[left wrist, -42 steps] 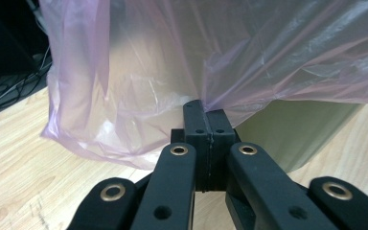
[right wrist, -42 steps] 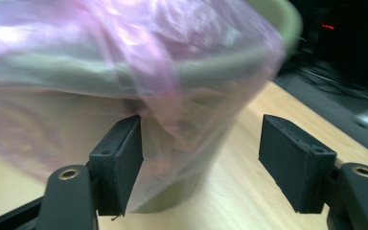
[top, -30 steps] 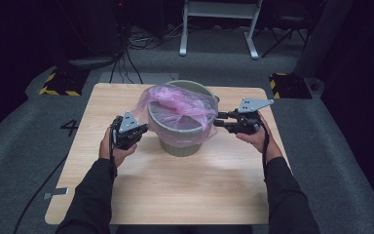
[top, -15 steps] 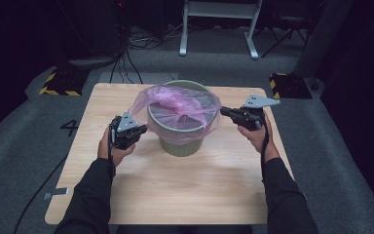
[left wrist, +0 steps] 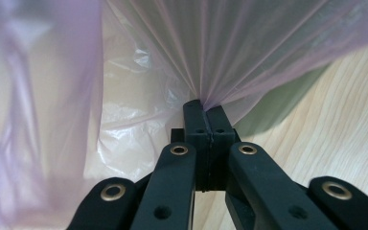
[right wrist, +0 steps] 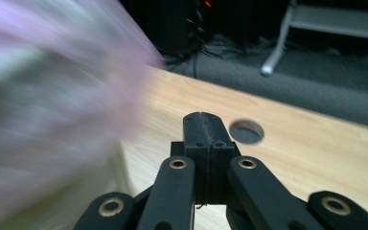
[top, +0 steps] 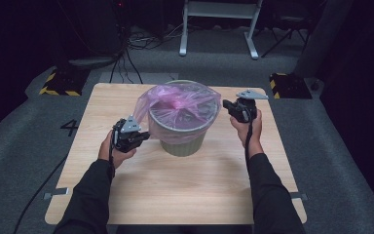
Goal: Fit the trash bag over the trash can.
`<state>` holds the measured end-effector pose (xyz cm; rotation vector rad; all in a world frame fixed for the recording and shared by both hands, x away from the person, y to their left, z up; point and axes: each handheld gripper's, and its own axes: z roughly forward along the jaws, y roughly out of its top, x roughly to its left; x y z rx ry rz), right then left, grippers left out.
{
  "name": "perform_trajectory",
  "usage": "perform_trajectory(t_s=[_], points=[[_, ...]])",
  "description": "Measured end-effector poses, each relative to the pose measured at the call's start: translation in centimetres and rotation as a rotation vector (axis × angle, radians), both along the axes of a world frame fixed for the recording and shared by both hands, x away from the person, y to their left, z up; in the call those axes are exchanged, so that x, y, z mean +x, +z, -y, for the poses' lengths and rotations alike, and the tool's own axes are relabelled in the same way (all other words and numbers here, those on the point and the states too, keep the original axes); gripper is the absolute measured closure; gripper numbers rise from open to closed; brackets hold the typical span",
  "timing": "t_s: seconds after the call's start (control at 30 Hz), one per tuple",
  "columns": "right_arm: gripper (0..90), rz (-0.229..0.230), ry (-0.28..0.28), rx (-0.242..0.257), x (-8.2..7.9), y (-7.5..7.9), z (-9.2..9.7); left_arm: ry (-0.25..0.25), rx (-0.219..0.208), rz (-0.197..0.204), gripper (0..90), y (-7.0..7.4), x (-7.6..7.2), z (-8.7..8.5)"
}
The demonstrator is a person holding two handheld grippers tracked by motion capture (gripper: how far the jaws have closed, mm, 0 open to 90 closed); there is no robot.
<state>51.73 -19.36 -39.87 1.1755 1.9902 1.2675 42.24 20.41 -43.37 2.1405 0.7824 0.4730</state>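
In a dark room, a green bin (top: 182, 141) stands mid-desk (top: 175, 195) under a pink bag (top: 182, 105); the left tool (top: 143, 135) stays clamped on the bag's film, while the right tool (top: 226, 105) has drawn back, jaws together on nothing, so that side's hem needs regripping.

1. The bin (top: 181, 134) with its pink bag (top: 182, 105) stands mid-bench (top: 175, 190) and blocks passage between the two sides.
2. Nearer the person than the bin, the bench is bare wood.
3. Left of the bin, the left gripper (top: 143, 136) fills the gap, clamped on the bag.
4. Right of the bin, the right gripper (top: 226, 104) sits just beside the bag; a round hole (right wrist: 246, 132) lies beyond it.
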Motion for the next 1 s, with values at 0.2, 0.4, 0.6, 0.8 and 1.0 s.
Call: perform_trajectory(t_s=[0.2, 0.4, 0.6, 0.8, 1.0], points=[[90.0, -0.023, 0.046, 0.075, 0.2, -1.2, 0.1, 0.021, -0.061, 0.042, 88.3, 0.1, -0.9, -0.7], [66.3, 0.029, 0.143, 0.098, -1.0, 0.2, 2.0, 0.078, -0.062, 0.093, 33.4, 1.2, -2.7, -0.9], [43.9, 0.079, 0.238, 0.113, -2.5, 2.2, 3.5, 0.067, -0.187, 0.180, 21.8, 3.1, -5.1, -2.7], [31.4, 0.136, 0.324, 0.150, -3.6, 4.5, 3.6, 0.140, -0.266, 0.212, 22.4, 5.7, -3.6, -4.5], [24.4, 0.107, 0.437, 0.103, -3.4, 6.1, 0.8, 0.227, -0.209, 0.145, 26.5, 5.8, 1.1, -4.1]])
